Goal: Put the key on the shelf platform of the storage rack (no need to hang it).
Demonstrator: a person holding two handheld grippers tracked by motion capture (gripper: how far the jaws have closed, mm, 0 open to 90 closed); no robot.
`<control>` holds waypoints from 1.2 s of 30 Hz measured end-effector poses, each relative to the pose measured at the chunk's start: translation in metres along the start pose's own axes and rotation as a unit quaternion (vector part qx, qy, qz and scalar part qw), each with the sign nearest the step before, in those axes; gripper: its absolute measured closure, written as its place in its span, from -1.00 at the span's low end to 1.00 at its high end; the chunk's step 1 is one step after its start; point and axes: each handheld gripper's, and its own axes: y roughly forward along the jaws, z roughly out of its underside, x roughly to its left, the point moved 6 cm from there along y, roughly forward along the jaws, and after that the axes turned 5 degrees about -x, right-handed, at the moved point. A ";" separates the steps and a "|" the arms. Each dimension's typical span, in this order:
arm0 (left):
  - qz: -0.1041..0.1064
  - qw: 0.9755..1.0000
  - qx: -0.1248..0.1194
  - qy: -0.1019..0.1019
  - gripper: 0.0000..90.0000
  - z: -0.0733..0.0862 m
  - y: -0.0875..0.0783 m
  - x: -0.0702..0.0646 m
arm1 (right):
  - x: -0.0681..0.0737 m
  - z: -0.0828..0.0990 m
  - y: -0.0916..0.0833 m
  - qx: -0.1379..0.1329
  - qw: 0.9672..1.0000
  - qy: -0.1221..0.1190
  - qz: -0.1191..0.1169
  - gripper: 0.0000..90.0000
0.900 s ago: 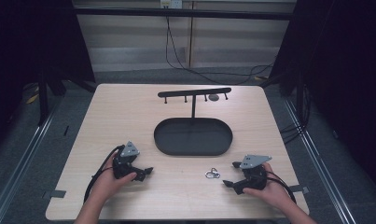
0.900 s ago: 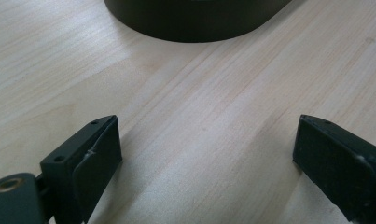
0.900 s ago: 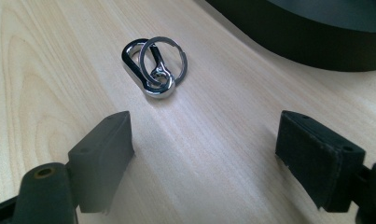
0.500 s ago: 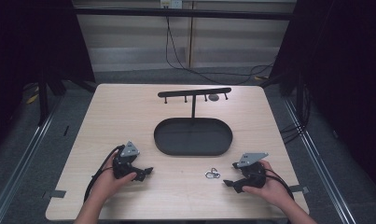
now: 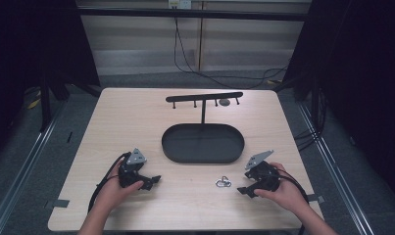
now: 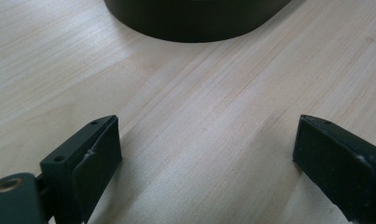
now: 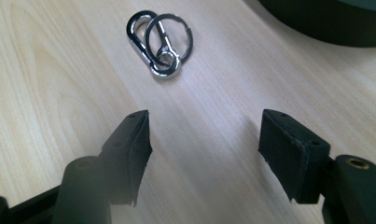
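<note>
With my right gripper (image 7: 204, 140) jaws open and empty just short of the key ring (image 7: 160, 43) lying on the surface (image 7: 45, 93), I judge I'm approaching; next, straddle it and close.

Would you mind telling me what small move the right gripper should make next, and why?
Probably ease the right gripper forward until its jaws straddle the keyring clip. The jaws stand open with bare table between them, and the clip lies flat just ahead, untouched.
</note>
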 end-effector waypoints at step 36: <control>0.000 1.000 0.000 0.000 -0.84 0.000 0.000 0.000 | 0.022 -0.038 0.011 0.073 0.996 -0.056 -0.015 -0.09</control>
